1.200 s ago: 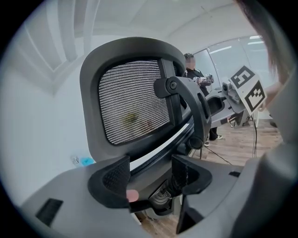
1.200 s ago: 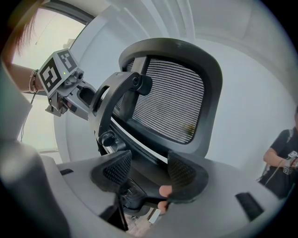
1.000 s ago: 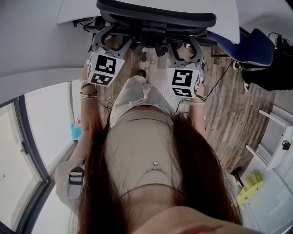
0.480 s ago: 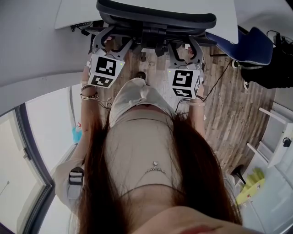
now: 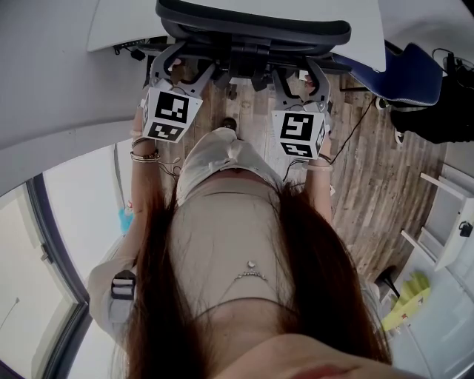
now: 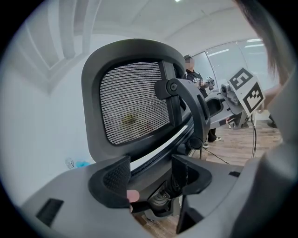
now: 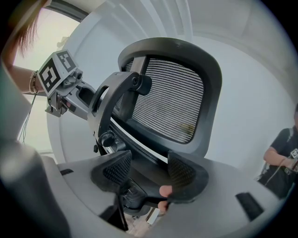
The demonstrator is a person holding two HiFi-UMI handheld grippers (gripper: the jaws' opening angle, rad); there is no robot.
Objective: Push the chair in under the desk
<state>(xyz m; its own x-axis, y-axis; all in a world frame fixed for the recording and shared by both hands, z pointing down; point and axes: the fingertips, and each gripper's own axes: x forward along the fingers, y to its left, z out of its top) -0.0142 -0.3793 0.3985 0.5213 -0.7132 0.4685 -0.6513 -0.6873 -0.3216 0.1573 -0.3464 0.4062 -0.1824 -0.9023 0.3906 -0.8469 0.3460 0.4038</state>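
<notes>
Office: mesh-backed swivel chair (image 5: 252,29), white desk (image 5: 111,26), wood-plank floor (image 5: 370,178), glass partition (image 6: 233,56)

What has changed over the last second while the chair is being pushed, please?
The chair has crept slightly forward toward the desk, and the person and both grippers have moved with it. More of the desk's edge now shows. The left gripper and right gripper keep their jaws apart at the chair's back, with nothing gripped or released.
</notes>
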